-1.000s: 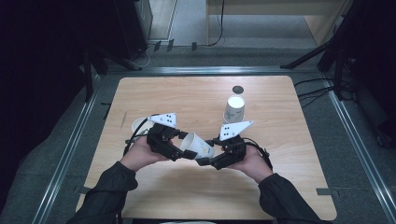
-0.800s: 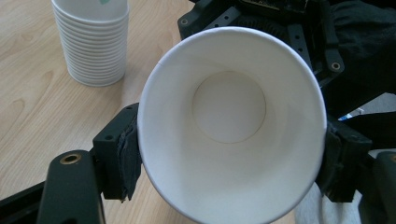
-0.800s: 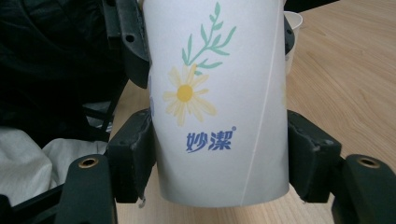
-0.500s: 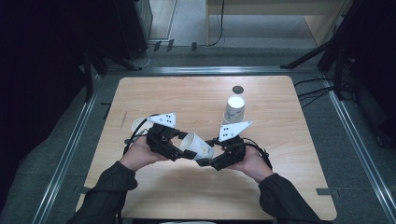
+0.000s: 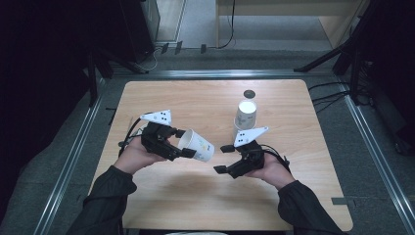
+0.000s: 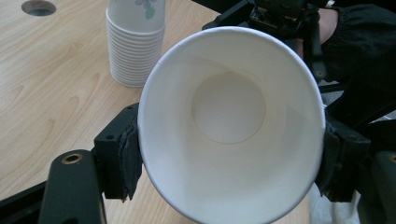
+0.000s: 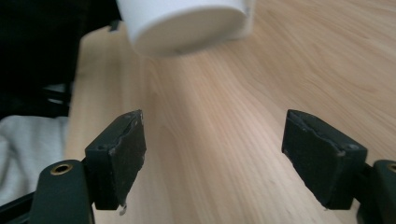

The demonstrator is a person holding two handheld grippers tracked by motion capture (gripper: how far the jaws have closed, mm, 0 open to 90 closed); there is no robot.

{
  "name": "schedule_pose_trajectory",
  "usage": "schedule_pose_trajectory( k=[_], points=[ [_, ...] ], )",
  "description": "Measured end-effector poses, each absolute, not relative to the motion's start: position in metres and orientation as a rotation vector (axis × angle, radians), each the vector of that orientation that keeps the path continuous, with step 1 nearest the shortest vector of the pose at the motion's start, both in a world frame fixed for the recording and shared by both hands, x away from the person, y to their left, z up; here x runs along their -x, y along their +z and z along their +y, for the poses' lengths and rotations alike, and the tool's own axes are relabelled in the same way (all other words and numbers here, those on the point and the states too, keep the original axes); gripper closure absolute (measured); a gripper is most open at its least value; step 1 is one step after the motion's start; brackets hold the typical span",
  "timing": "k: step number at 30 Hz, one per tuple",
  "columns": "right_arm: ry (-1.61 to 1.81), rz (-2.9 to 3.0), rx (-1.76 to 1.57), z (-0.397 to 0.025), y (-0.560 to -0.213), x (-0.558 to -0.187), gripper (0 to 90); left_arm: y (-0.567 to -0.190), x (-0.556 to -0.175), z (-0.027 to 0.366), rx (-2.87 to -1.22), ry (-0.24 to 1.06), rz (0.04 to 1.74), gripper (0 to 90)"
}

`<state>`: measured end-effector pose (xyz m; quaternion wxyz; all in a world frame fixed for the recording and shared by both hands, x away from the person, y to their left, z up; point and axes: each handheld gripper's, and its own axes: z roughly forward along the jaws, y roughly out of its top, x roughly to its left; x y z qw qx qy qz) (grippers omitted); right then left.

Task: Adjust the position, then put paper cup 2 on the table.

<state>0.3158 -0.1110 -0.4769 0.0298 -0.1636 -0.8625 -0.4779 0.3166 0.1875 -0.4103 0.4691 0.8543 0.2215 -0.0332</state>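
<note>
Nearest the person: two dark sleeves come in from the near edge of the table (image 5: 161, 205), a light wood top.

Left gripper (image 5: 188, 146): jaws clamped on a single white paper cup (image 5: 196, 145), one pad on each side of the cup wall just below the rim. In the left gripper view the pads (image 6: 130, 161) press against the cup (image 6: 229, 126) and its open mouth faces the camera, inside empty. From the high view the cup lies tipped on its side, lifted off the wood, base pointing toward the right hand.

Right gripper (image 5: 221, 158): jaws spread wide, nothing between them (bare wood grain shows between the pads in the right gripper view (image 7: 212, 163)). It sits just beside the cup's base, apart from it; the base (image 7: 187, 23) shows blurred at the top of the right gripper view.

Farther out: a stack of paper cups (image 5: 245, 115) stands upside down on the table, past the right gripper; its nested rims show in the left gripper view (image 6: 134, 44).

Beyond the stack: a small round hole (image 5: 249, 93) in the tabletop near the far edge.
</note>
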Motion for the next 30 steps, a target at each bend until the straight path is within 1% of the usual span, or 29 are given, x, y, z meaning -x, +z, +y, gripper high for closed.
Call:
schedule_pose_trajectory(
  k=[1,9,17,25,30],
  points=[
    [-1.474,-2.682,0.511,-0.113,-0.478,-0.316,22.1,-0.41,-0.317,0.189,-2.108,-0.064,0.543,23.8],
    [-1.494,-2.734,0.594,-0.119,-0.478,-0.32,21.6,-0.411,-0.317,0.198,-2.17,-0.055,0.581,23.9],
    [-1.488,-2.762,0.685,-0.125,-0.481,-0.322,21.7,-0.406,-0.314,0.203,-2.25,-0.036,0.562,23.8],
    [-1.5,-2.771,0.664,-0.125,-0.477,-0.315,21.6,-0.408,-0.308,0.213,-2.342,-0.015,0.563,23.8],
    [-1.489,-2.781,0.689,-0.125,-0.479,-0.318,21.6,-0.408,-0.305,0.221,-2.411,0.028,0.564,23.8]
  ],
)
